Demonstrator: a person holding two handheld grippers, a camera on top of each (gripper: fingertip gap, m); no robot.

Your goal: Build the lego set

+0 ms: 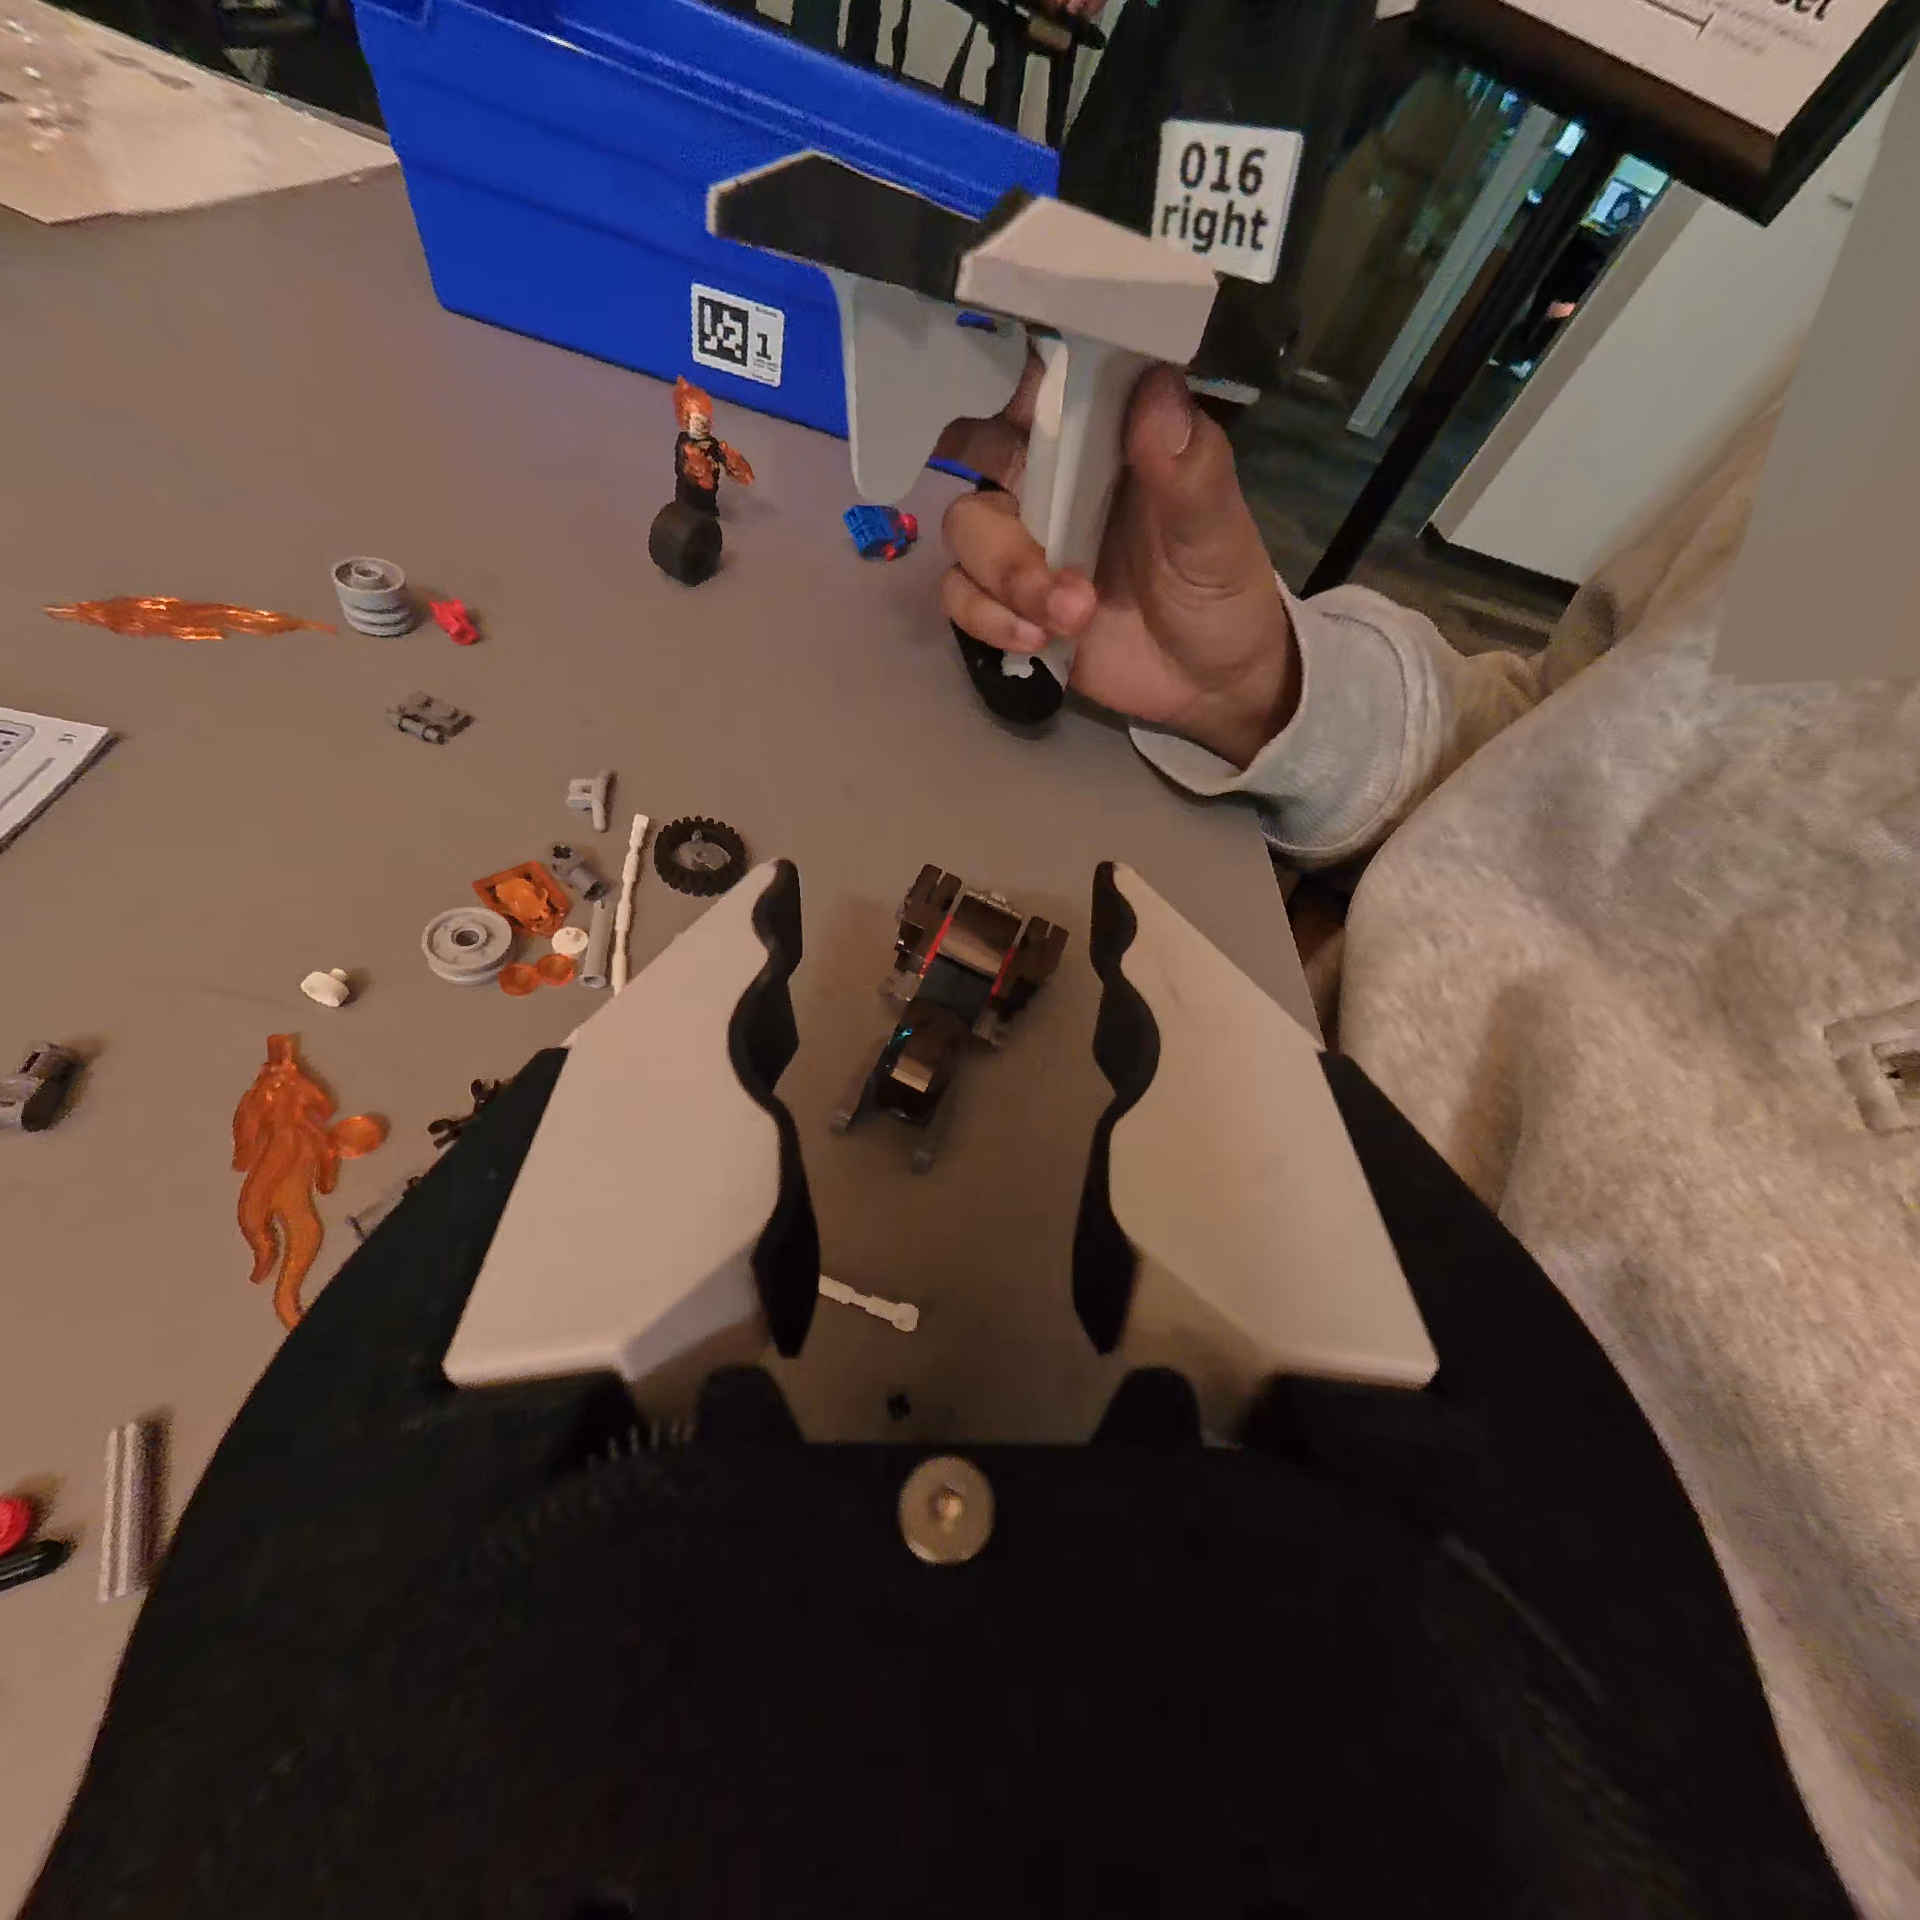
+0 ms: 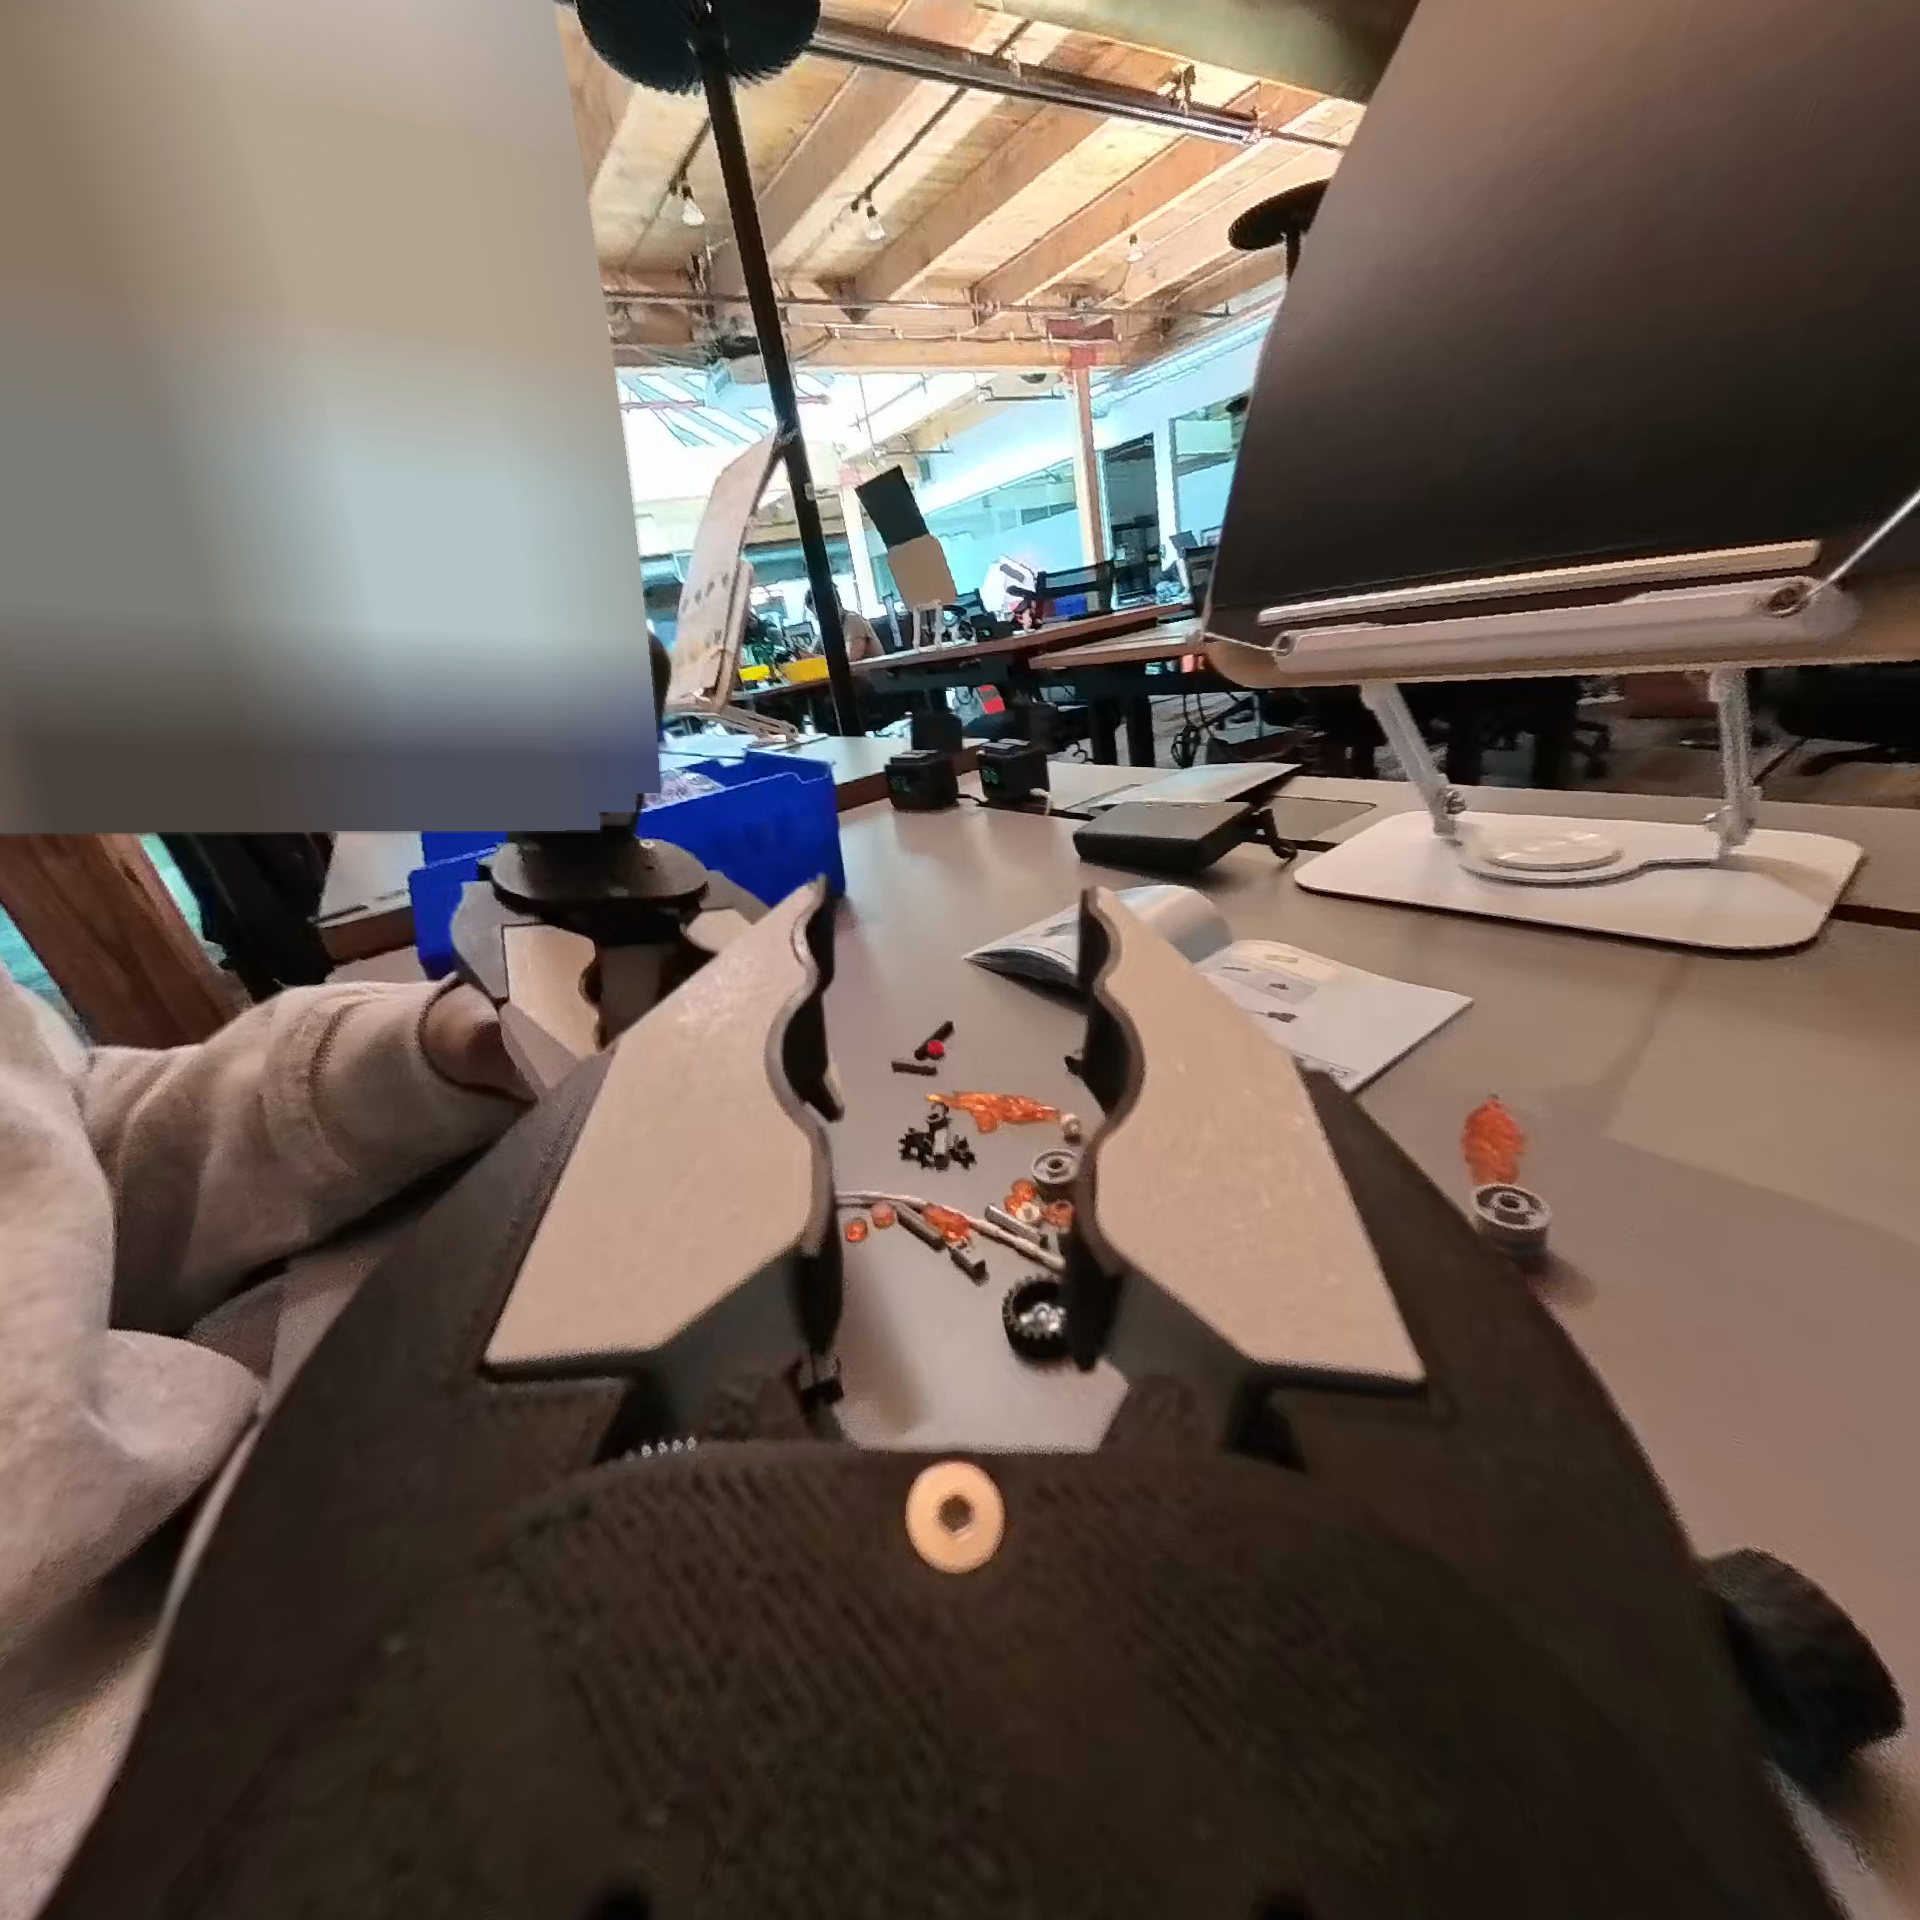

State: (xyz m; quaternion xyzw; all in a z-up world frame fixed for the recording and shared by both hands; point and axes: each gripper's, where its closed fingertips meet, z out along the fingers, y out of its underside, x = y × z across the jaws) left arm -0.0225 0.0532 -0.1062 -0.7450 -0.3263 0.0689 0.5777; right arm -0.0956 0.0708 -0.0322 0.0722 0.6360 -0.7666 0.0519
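My left gripper [image 1: 945, 914] hovers above the grey counter [image 1: 260, 395], its jaws spread wide with nothing between them; framed in the gap lies the partly built black lego vehicle [image 1: 951, 992], resting on the counter near its right edge. A small white pin [image 1: 871, 1303] lies closer to me, also between the fingers. To the left I see loose parts: orange flame pieces [image 1: 289, 1153], grey wheel hubs [image 1: 468, 943], and a small black tyre [image 1: 700, 854]. Farther off, a flame-headed minifigure [image 1: 698, 457] stands on a black wheel before a blue bin [image 1: 623, 177]. My right gripper [image 2: 956, 914], held by a hand [image 1: 1122, 561] in a grey sleeve, is raised over the counter, jaws likewise apart and empty. Through it I see scattered orange and black pieces [image 2: 966, 1132], possibly resting together, and an open instruction booklet [image 2: 1309, 987] beyond.
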